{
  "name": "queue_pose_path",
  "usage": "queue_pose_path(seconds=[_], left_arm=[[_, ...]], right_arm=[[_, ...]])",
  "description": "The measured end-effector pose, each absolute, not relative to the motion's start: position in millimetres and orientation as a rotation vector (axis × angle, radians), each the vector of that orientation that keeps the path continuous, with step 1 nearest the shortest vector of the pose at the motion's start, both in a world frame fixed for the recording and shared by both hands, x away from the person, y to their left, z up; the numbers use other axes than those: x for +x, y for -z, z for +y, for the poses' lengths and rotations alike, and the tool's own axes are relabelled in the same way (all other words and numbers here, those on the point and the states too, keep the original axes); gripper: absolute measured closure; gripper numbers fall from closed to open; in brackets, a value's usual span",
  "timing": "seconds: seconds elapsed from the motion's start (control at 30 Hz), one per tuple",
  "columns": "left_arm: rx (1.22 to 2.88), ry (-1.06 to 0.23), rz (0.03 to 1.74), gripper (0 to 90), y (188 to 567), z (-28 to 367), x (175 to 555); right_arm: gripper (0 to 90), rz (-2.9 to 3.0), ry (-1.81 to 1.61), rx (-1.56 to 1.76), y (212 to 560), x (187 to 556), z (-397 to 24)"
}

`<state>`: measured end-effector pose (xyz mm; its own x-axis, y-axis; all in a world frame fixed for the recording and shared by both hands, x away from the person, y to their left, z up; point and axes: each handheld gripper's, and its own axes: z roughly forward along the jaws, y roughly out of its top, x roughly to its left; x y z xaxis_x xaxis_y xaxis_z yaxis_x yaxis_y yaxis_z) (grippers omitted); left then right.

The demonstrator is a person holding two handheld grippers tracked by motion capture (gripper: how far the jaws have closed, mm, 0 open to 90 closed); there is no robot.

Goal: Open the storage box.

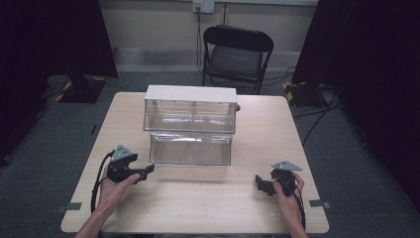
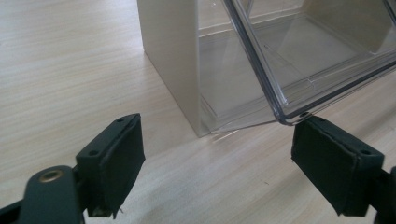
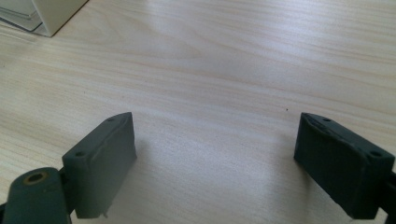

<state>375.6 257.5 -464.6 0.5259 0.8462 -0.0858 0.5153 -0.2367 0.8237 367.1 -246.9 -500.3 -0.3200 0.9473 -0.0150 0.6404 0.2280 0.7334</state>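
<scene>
Item: two hand-held grippers, both spread wide and empty, at a clear two-drawer cabinet.

We logged the left gripper (image 1: 147, 171) near the pulled-out lower drawer (image 1: 190, 148), the right gripper (image 1: 261, 184) over bare table (image 1: 213, 198); we judged the mid-table cabinet (image 1: 190, 109) light, rigid, slick, best gripped by the drawer's front lip.

The high view looks forward and down over the pale wooden table (image 1: 198, 198). Both gripper views sit close above it. All three share the clear plastic drawer cabinet (image 1: 190, 124) (image 2: 243, 60) (image 3: 42, 14).
</scene>
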Motion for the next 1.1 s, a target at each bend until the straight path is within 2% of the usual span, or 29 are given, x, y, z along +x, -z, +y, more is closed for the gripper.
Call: queue_pose_path(seconds=[0.33, 0.8, 1.1], left_arm=[[1.94, -0.491, 1.083, 15.8, 467, 248, 381], [1.947, -0.438, 1.037, 14.0, 465, 245, 385], [1.955, -0.434, 1.017, 15.6, 464, 241, 386]], right_arm=[[12.0, 2.043, -0.879, 1.458, 500, 367, -247], [12.0, 2.043, -0.879, 1.458, 500, 367, -247], [12.0, 2.043, -0.879, 1.458, 500, 367, -247]])
